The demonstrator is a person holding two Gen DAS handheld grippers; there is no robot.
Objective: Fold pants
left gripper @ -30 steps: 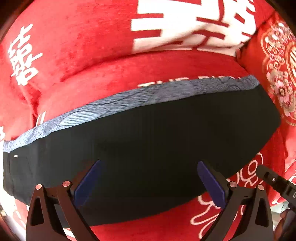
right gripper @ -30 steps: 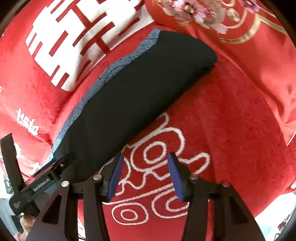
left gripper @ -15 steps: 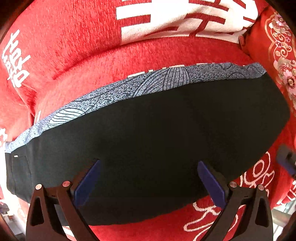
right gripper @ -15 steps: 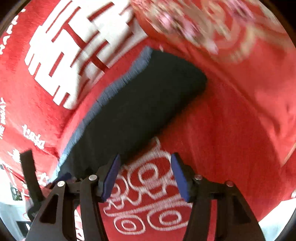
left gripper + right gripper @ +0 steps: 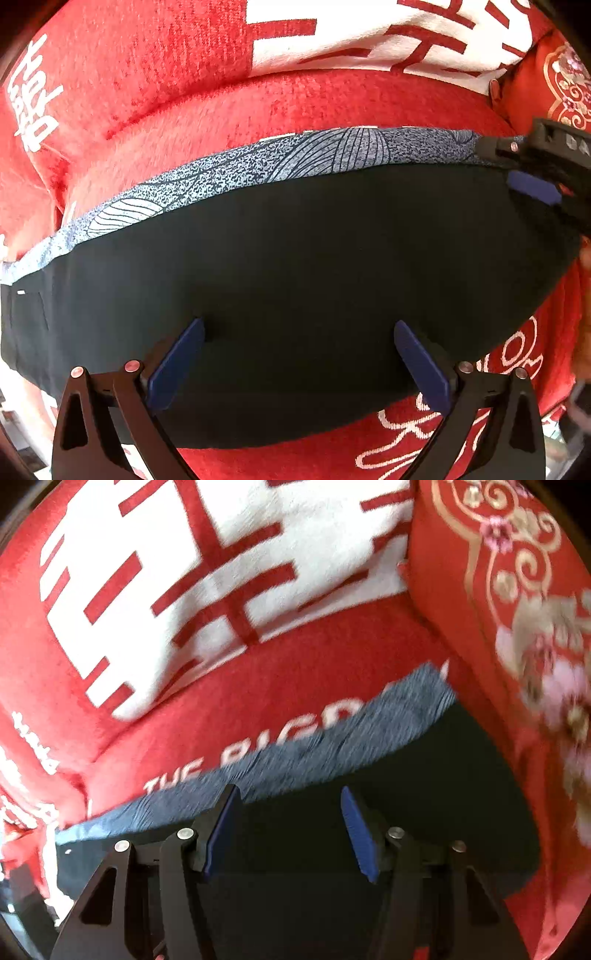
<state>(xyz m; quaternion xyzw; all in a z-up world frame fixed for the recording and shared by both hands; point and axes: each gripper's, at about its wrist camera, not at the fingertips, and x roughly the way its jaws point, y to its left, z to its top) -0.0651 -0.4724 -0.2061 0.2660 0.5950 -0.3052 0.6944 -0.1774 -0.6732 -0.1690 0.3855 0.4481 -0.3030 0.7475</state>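
Note:
The folded black pants [image 5: 295, 266] lie flat on a red sofa seat, with a blue-grey patterned band [image 5: 332, 155] along their far edge. My left gripper [image 5: 299, 323] hangs straight above the near half of the pants, open wide, with nothing between its blue pads. In the left wrist view my right gripper [image 5: 535, 173] reaches in over the right end of the pants. The blurred right wrist view shows that gripper [image 5: 290, 790] open just above the black cloth [image 5: 443, 794], near the patterned band [image 5: 332, 746], and nothing sits between its pads.
The red sofa seat [image 5: 258, 110] carries white lettering, and its backrest [image 5: 184, 572] shows large white characters. A red cushion with gold and pink flowers [image 5: 517, 609] presses against the right end of the pants. A hand shows at the right edge [image 5: 583, 254].
My right gripper has swung from the red seat in front of the pants to above their right end, and now shows in the left wrist view. The left gripper has stayed nearly still.

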